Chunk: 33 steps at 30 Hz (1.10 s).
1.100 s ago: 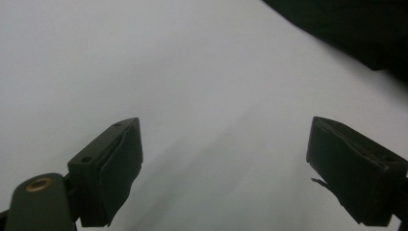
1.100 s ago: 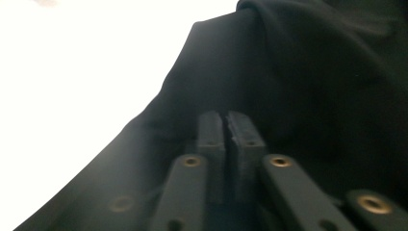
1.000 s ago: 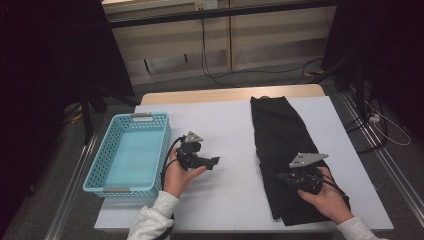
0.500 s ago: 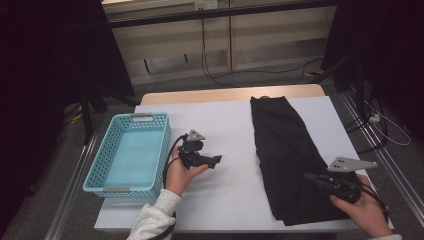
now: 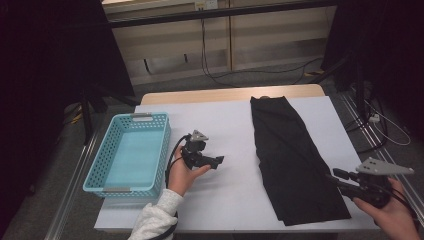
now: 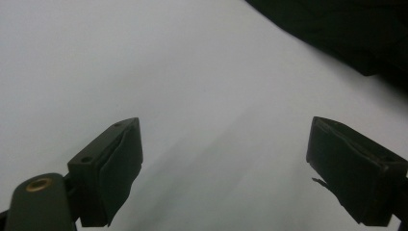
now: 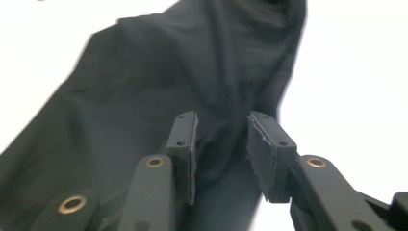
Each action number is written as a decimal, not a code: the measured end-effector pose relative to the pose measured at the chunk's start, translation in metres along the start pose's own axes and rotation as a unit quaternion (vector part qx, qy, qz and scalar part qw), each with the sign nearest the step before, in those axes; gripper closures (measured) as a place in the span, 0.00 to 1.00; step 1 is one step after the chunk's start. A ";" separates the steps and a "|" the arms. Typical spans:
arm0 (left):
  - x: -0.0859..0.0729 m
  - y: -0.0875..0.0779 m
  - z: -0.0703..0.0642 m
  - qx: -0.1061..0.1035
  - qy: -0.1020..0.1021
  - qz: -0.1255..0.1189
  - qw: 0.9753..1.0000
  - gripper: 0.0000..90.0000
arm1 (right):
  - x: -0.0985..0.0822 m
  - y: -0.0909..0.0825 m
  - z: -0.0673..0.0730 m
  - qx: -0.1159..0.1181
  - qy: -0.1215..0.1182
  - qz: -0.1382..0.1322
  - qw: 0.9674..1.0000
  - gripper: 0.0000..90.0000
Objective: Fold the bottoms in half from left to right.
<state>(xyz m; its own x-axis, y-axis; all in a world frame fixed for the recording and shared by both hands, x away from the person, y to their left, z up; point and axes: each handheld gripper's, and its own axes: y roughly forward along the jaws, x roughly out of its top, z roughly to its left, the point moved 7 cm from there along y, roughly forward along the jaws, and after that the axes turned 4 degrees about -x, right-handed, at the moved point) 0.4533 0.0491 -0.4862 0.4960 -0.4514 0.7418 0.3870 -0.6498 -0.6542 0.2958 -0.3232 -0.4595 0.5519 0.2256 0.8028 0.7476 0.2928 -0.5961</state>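
A long black cloth lies flat on the right half of the white table, running from its far edge to its near edge. My right gripper hovers at the cloth's near right corner and points left over it. Its jaws have just been opening. In the right gripper view they stand partly apart above the cloth, gripping nothing. My left gripper rests in a hand at mid-table, left of the cloth. Its jaws are wide open over bare table, with the cloth's edge beyond.
A light blue plastic basket stands on the left side of the table and has nothing in it. Bare white surface lies between basket and cloth. Cables and dark stands are on the floor past the table's right and left edges.
My right gripper has moved right, from over the cloth's near end to its right edge, and its jaws have parted. The left hand and gripper have stayed put.
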 end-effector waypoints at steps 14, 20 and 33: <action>-0.003 0.001 0.004 0.003 0.002 0.006 1.000 0.14 | -0.001 0.069 -0.006 -0.023 0.000 0.096 0.995 0.99; -0.002 -0.001 0.004 0.001 0.005 0.007 1.000 0.14 | 0.007 0.053 -0.015 -0.021 0.004 0.077 0.997 1.00; -0.006 -0.005 0.009 0.007 0.002 0.009 1.000 0.14 | 0.014 0.056 -0.022 -0.051 -0.011 0.057 0.997 0.71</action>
<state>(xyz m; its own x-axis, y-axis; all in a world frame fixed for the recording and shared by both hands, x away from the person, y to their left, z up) 0.4553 0.0601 -0.4889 0.5000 -0.4649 0.7307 0.3895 -0.6328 -0.6692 0.3536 -0.3243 -0.4809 0.6279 0.2730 0.7288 0.7148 0.1682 -0.6788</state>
